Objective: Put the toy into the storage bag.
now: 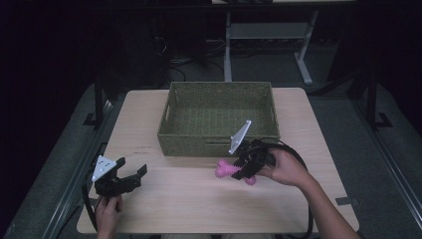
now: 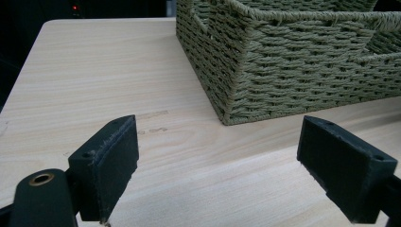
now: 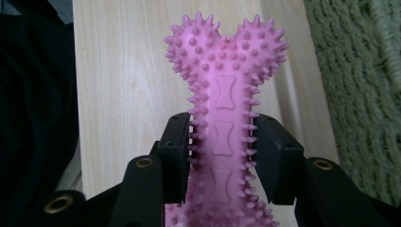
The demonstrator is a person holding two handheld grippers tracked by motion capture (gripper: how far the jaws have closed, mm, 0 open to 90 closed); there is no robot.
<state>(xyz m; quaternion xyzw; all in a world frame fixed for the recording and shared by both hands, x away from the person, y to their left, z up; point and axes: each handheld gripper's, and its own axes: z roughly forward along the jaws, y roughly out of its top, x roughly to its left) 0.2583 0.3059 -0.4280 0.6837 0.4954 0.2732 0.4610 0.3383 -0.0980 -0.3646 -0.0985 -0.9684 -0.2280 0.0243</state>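
Note:
A pink spiky bone toy (image 3: pixel 223 99) is clamped by its shaft between the two black jaws of my right gripper (image 3: pixel 222 142), held above the wooden table. From the high view the toy (image 1: pixel 225 169) sticks out to the left of the right gripper (image 1: pixel 244 169), just in front of the woven green basket (image 1: pixel 219 144). My left gripper (image 1: pixel 135 175) rests near the table's front left, jaws wide apart with nothing between them. In the left gripper view its fingers (image 2: pixel 111 161) frame bare tabletop, with the basket's corner (image 2: pixel 246 90) ahead.
The basket (image 1: pixel 171 107) stands at the back middle of the light wooden table (image 1: pixel 189 199). A carpeted floor (image 3: pixel 359 94) lies beyond the table's edge. Table legs and cables (image 1: pixel 234 50) stand behind in the dark.

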